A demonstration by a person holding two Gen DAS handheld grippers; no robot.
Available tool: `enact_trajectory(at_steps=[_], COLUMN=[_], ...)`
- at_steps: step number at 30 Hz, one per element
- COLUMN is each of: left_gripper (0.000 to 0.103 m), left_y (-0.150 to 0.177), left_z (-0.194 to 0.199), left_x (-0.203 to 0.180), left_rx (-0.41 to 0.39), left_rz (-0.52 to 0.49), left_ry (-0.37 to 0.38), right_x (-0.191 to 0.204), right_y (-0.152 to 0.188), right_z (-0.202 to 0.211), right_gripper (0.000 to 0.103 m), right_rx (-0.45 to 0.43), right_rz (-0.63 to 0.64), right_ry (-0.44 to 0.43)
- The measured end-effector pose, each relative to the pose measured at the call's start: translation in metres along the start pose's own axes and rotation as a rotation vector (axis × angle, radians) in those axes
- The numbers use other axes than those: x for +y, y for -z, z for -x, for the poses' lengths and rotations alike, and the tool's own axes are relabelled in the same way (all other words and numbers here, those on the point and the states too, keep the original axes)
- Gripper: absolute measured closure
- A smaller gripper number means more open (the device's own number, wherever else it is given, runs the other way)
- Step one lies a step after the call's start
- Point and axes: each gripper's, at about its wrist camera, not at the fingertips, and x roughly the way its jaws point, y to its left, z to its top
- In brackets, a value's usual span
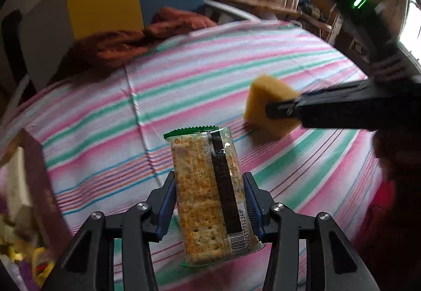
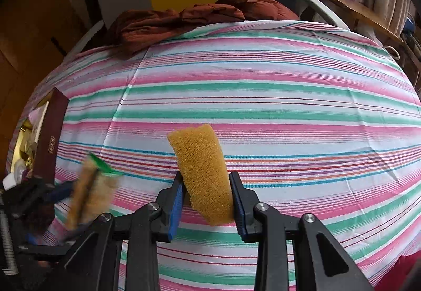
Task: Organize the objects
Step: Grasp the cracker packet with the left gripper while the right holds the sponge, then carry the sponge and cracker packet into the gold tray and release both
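Observation:
My left gripper point(image 1: 209, 201) is shut on a clear-wrapped cracker packet point(image 1: 208, 193) with a green top edge and holds it upright above the striped cloth. My right gripper point(image 2: 206, 201) is shut on a yellow sponge point(image 2: 202, 172) and holds it above the cloth. In the left wrist view the sponge point(image 1: 265, 104) and the right gripper's fingers point(image 1: 281, 108) show at right, over the table. In the right wrist view the cracker packet point(image 2: 89, 191) shows blurred at lower left, in the left gripper.
A striped pink, green and white cloth point(image 2: 263, 96) covers the table. A dark brown open box point(image 2: 50, 138) with mixed items stands at the left edge. A rust-coloured garment point(image 2: 184, 19) lies on the far chair. A cluttered shelf point(image 1: 252, 1) is at the back right.

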Motion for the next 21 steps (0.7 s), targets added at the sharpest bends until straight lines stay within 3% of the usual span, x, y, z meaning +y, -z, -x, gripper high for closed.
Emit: enact_trajectory(at_steps=[11,21], left_gripper=[0.054,0.054], left_y=[0.006,0.019], left_z=[0.076,0.105], left_x=[0.012,0.033], left_rx=[-0.151,-0.190], left_rz=[0.025,0.073], left_ry=[-0.014,-0.028], right_x=[0.003,0.004], right_y=[0.000,0.000], right_z=[-0.001,-0.002], right_gripper=[0.071,0.071], right_rx=[0.003,0.003], right_rz=[0.007,0.013], right_ry=[0.018,0.028])
